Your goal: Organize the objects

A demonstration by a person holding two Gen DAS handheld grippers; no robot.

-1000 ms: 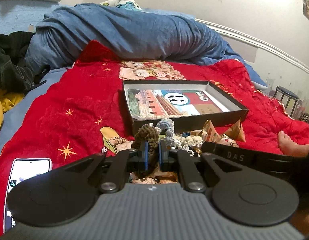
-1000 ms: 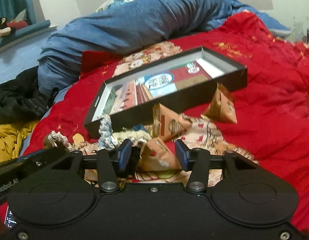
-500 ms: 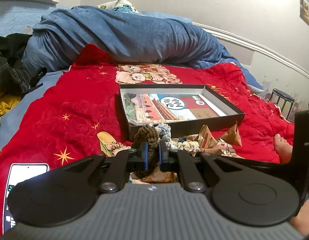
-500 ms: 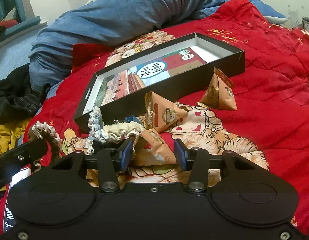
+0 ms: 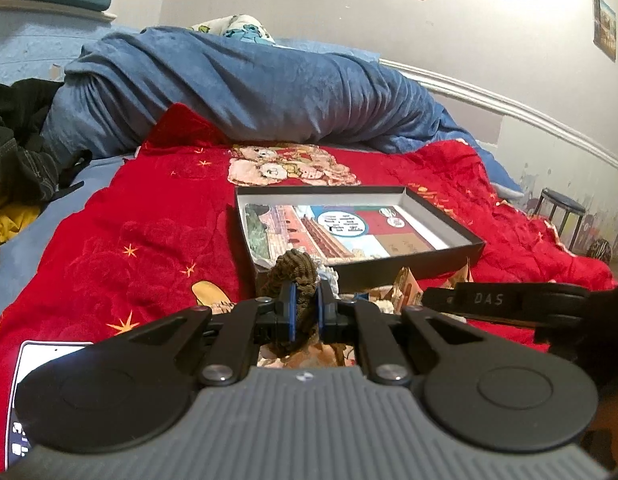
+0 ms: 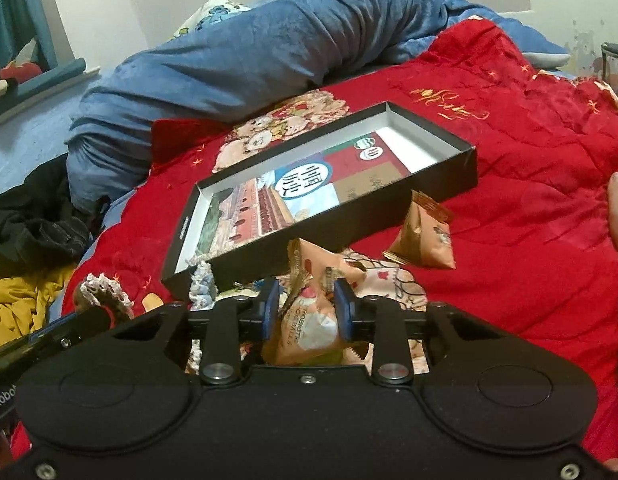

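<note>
A red quilt (image 5: pixel 121 240) printed with stars and cartoon figures covered the bed, a rumpled blue blanket (image 5: pixel 237 96) heaped at its far side. The left gripper (image 5: pixel 304 312) was clenched on a brown knitted scrunchie (image 5: pixel 293 276) bulging above its jaws; the right gripper (image 6: pixel 307 312) gripped a triangular snack packet (image 6: pixel 309 320) between its pads. Just ahead of both jaws lay the open black box (image 6: pixel 429 184), its near wall facing them. Beyond the right jaws a second snack packet (image 6: pixel 425 240) rested on the quilt, a pale lace scrunchie (image 6: pixel 105 286) to their left. Each load probably needed lifting clear of that wall before letting go, keeping the two tools apart.
</note>
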